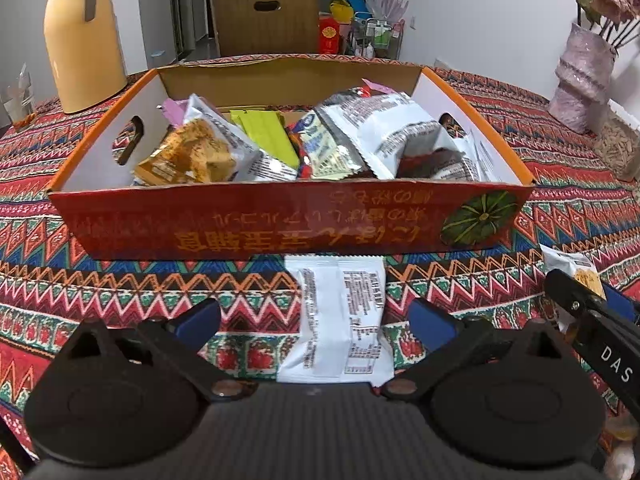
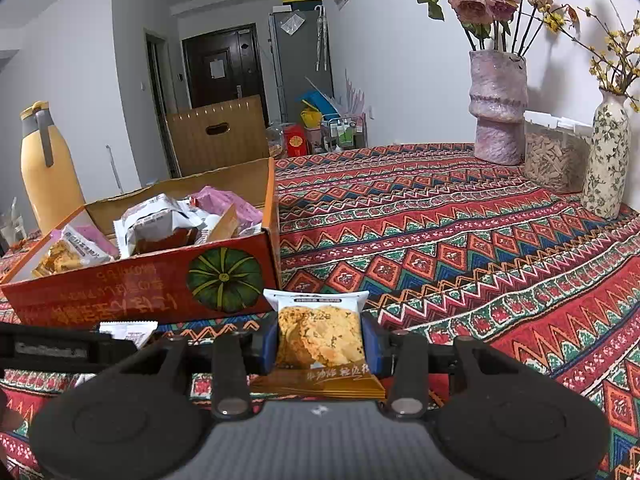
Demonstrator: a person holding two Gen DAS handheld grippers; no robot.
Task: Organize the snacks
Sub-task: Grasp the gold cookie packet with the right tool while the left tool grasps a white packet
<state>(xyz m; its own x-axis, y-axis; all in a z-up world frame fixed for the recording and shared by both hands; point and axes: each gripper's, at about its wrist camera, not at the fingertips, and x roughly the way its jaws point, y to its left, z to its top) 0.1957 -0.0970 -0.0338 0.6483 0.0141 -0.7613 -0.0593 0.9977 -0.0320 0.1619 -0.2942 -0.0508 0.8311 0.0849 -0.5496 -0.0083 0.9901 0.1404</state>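
open tablecloth (image 2: 460,240) right, snack box (image 2: 160,280) blocking left

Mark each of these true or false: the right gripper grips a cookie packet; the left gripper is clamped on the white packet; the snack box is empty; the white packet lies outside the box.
1. The right gripper grips a cookie packet. True.
2. The left gripper is clamped on the white packet. False: its jaws stand wide apart, the packet lying between them on the tablecloth.
3. The snack box is empty. False: many packets fill it.
4. The white packet lies outside the box. True.
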